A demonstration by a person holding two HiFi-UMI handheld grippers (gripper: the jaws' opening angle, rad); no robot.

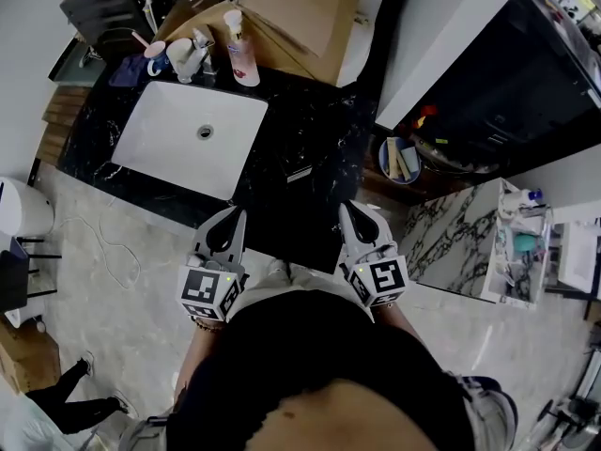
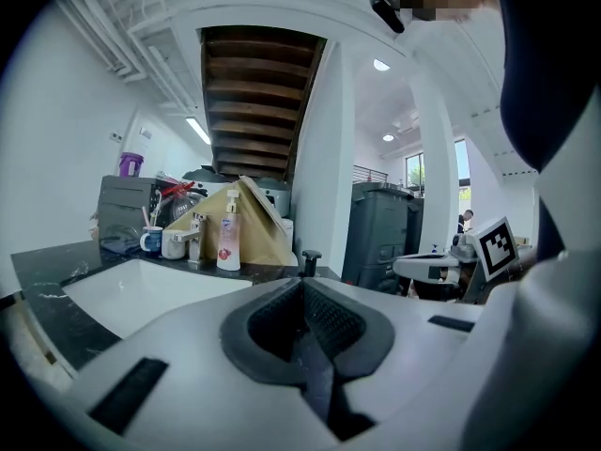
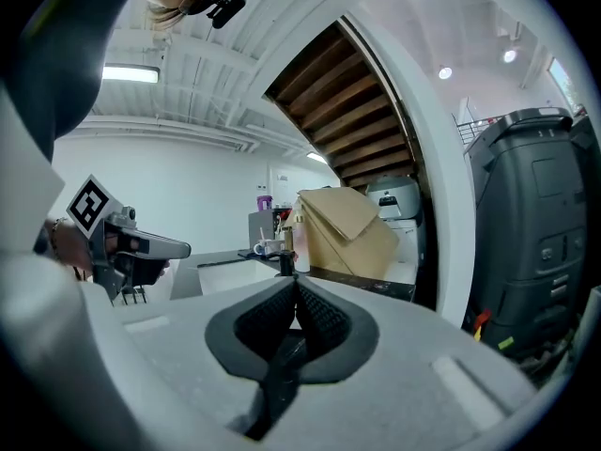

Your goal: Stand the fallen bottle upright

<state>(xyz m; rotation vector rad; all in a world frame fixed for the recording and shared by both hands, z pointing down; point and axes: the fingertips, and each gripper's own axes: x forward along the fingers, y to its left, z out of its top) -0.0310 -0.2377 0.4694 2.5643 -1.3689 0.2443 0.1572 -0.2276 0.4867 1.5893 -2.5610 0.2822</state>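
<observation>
A white and pink pump bottle (image 1: 242,51) stands upright at the back of the black marble counter (image 1: 319,120), beside the faucet; it also shows in the left gripper view (image 2: 228,237) and, small, in the right gripper view (image 3: 289,239). A small dark object (image 2: 310,261) stands on the counter just ahead of the jaws (image 3: 285,263); I cannot tell what it is. No lying bottle shows. My left gripper (image 1: 240,214) (image 2: 302,282) and right gripper (image 1: 344,207) (image 3: 295,282) hover side by side at the counter's near edge, both shut and empty.
A white sink (image 1: 160,153) fills the counter's left half. Mugs (image 1: 160,59), a faucet (image 1: 200,51) and folded cardboard (image 1: 300,7) line the back. A tall black bin (image 2: 380,238) stands to the right, a round basket (image 1: 402,161) and a marble side table (image 1: 460,238) lower right.
</observation>
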